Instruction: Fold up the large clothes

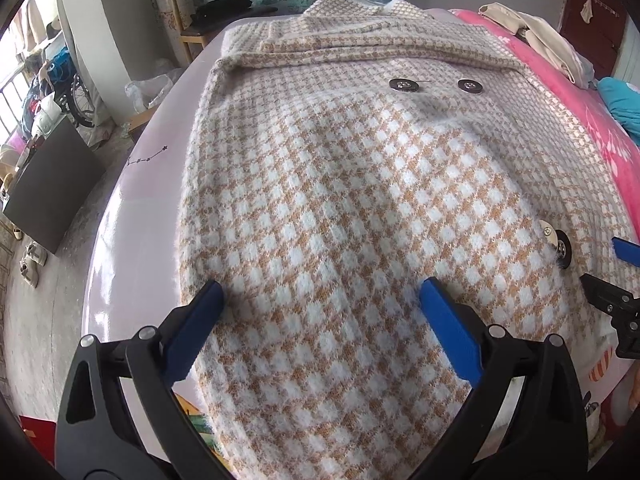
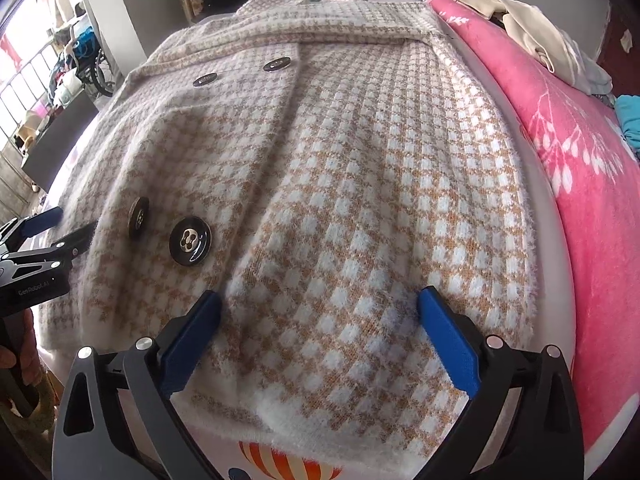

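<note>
Grippers, left gripper and right gripper, are hovering jaws apart over the near hem of the fuzzy tan-and-white houndstooth coat, lying lengthwise away across the bed.

Bright daylight from the window at far left, blown out there. Glare on the bed sheet, left side. Soft shadow under the fingers. Strong fisheye bending, dark vignette at corners. Centre sharp, edges slightly soft.
</note>
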Demonstrator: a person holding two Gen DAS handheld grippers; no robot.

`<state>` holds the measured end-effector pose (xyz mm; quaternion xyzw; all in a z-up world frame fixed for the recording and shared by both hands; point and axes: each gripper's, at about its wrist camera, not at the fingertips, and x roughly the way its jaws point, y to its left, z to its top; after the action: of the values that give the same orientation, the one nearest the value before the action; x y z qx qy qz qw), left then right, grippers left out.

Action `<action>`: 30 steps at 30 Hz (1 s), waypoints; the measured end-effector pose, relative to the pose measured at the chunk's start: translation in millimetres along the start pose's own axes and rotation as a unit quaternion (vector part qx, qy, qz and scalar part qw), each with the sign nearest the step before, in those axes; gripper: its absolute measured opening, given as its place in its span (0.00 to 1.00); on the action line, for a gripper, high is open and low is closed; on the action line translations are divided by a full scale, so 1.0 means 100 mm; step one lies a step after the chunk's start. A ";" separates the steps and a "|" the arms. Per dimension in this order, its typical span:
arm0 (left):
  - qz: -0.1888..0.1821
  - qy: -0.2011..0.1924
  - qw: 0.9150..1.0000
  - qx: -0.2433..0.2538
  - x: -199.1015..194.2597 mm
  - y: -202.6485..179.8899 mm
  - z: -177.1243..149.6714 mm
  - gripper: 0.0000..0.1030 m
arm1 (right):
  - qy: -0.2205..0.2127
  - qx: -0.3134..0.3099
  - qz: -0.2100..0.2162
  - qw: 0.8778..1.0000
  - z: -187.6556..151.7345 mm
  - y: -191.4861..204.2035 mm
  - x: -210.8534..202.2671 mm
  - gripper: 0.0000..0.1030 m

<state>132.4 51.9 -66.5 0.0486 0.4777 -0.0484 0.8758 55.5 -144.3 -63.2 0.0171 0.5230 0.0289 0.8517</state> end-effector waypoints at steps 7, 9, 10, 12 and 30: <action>0.003 -0.009 1.000 0.002 -0.01 0.00 -0.02 0.93 | -0.019 0.003 -0.012 1.000 -0.03 0.02 0.01 0.94; 0.005 -0.011 1.000 0.005 -0.01 -0.01 -0.03 0.93 | -0.021 0.002 -0.020 1.000 -0.04 0.05 0.01 0.94; 0.005 -0.010 1.000 0.005 -0.01 -0.01 -0.03 0.93 | -0.022 0.004 -0.021 1.000 -0.05 0.04 0.00 0.94; 0.005 -0.006 1.000 0.003 -0.01 -0.01 -0.01 0.93 | -0.021 0.011 -0.020 1.000 -0.05 0.03 0.00 0.94; -0.003 0.014 1.000 0.004 -0.01 -0.01 0.02 0.93 | -0.016 0.008 -0.021 1.000 -0.07 0.04 0.00 0.94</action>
<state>133.6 51.0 -64.9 0.0512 0.4896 -0.0527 0.8688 48.8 -140.5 -65.9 0.0135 0.5097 0.0064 0.8602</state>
